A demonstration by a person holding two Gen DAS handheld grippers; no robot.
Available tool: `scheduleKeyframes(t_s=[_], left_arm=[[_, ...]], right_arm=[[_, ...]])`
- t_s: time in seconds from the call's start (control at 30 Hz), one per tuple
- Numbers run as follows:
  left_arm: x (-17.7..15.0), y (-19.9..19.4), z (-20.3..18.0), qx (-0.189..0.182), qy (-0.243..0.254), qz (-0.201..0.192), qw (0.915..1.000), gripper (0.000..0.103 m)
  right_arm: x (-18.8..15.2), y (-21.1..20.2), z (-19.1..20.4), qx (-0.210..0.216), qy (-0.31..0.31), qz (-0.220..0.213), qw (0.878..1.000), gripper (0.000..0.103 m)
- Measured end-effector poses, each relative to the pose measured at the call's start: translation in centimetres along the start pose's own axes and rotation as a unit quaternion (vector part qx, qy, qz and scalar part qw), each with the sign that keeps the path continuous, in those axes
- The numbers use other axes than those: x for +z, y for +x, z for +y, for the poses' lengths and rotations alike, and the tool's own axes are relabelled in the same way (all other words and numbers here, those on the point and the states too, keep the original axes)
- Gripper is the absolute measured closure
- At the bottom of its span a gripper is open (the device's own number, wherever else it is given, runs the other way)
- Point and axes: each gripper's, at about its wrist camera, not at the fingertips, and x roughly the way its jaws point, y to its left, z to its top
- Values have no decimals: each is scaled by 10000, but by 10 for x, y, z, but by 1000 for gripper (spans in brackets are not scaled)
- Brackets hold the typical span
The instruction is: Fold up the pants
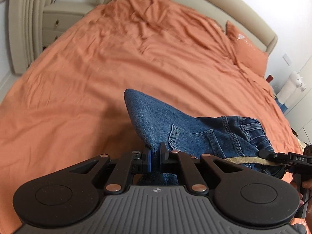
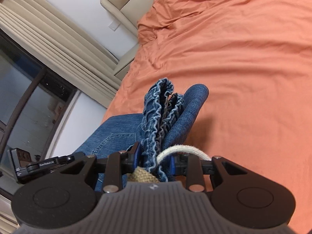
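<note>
Blue denim pants (image 1: 195, 132) hang in the air above the orange bed sheet (image 1: 97, 78), held by both grippers. My left gripper (image 1: 155, 159) is shut on a fold of the denim beside a back pocket. My right gripper (image 2: 154, 159) is shut on the bunched elastic waistband (image 2: 159, 113), with a beige drawstring (image 2: 181, 151) looped between its jaws. In the left wrist view the right gripper (image 1: 273, 156) shows at the right edge, at the waistband (image 1: 251, 128). In the right wrist view the left gripper (image 2: 48, 165) shows at the lower left.
A wrinkled orange sheet (image 2: 243, 68) covers the bed, with an orange pillow (image 1: 247, 52) against the beige headboard (image 1: 224, 2). A cream nightstand (image 1: 60, 19) stands at the far left. Curtains (image 2: 48, 29) and a dark window (image 2: 25, 97) lie beyond the bed's edge.
</note>
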Motion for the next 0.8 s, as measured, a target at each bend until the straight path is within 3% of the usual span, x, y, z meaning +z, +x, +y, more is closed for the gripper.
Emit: scheduleKeyframes(t_s=[0.27, 0.5, 0.63, 0.7, 0.73, 0.8], left_arm=[[-36, 36, 58, 98, -398, 520, 9978, 95], [-52, 63, 70, 186, -423, 795, 9958, 92], [-52, 60, 69, 259, -457, 804, 9954, 85], [-49, 51, 67, 365, -449, 750, 9955, 76], [-49, 44, 65, 419, -368, 736, 9957, 74], [-53, 30, 61, 557, -135, 699, 9959, 72]], right_arm=[[-32, 29, -43, -268, 529, 374, 9975, 81], [-44, 53, -66, -756, 516, 613, 9939, 82], [-42, 59, -71, -921, 681, 677, 9911, 76], [-39, 57, -60, -1102, 386, 676, 9909, 70], [-37, 54, -52, -1237, 159, 638, 9901, 61], [-39, 44, -38, -1424, -376, 496, 9879, 54]])
